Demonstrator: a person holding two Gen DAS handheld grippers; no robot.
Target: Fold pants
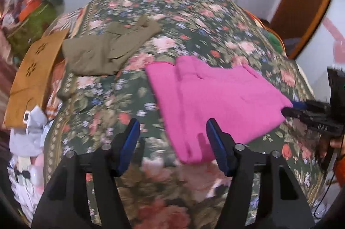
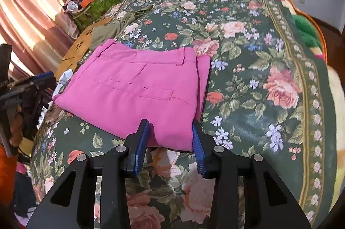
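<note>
The pink pants (image 1: 217,99) lie folded into a flat rectangle on the floral bedspread (image 1: 187,17); in the right wrist view the pants (image 2: 133,90) show their waistband and a back pocket on top. My left gripper (image 1: 172,127) is open and empty, hovering just in front of the pants' near left corner. My right gripper (image 2: 170,127) is open, its jaws straddling the near edge of the pants without closing on it. It also shows at the right edge of the left wrist view (image 1: 312,114).
Olive-green pants (image 1: 107,49) lie folded at the far left of the bed. A brown cardboard piece (image 1: 32,75) and a clutter pile (image 1: 32,19) sit off the bed's left side. Curtains (image 2: 28,13) hang at left. A green plush item (image 2: 306,30) lies at the right edge.
</note>
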